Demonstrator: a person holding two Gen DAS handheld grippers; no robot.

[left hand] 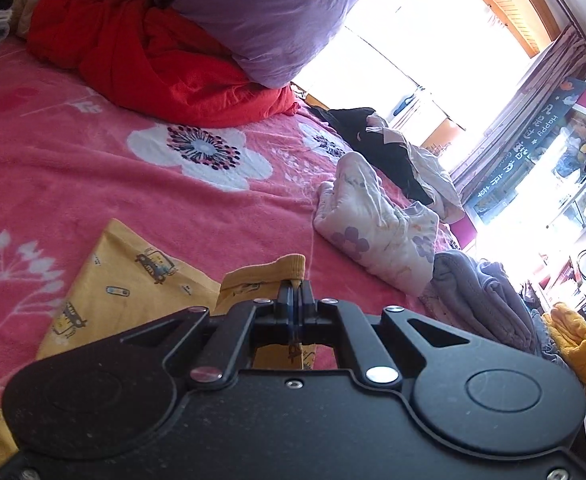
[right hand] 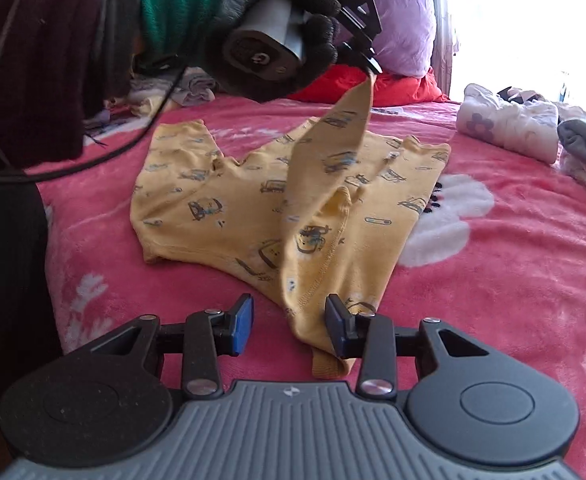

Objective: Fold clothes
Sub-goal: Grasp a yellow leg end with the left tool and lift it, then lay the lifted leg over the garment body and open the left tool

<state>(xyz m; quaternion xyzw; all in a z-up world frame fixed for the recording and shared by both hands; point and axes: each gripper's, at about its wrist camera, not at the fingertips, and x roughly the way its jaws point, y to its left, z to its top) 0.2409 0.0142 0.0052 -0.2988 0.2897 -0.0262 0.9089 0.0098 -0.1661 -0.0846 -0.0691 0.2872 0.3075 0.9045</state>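
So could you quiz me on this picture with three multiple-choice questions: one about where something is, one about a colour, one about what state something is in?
1. Where does the red bundle lie?
A. under the purple pillow
B. on the floor
C. on the yellow garment

2. What colour is the bedspread?
A. green
B. pink with white flowers
C. plain grey

3. How is the left gripper?
A. wide open
B. shut on the garment's cuff
C. lying on the bed

Answers: 1 A, the pillow rests on it; 2 B, pink shows all round the clothes; 3 B, a yellow cuff sits pinched between its closed fingers, lifted off the bed.
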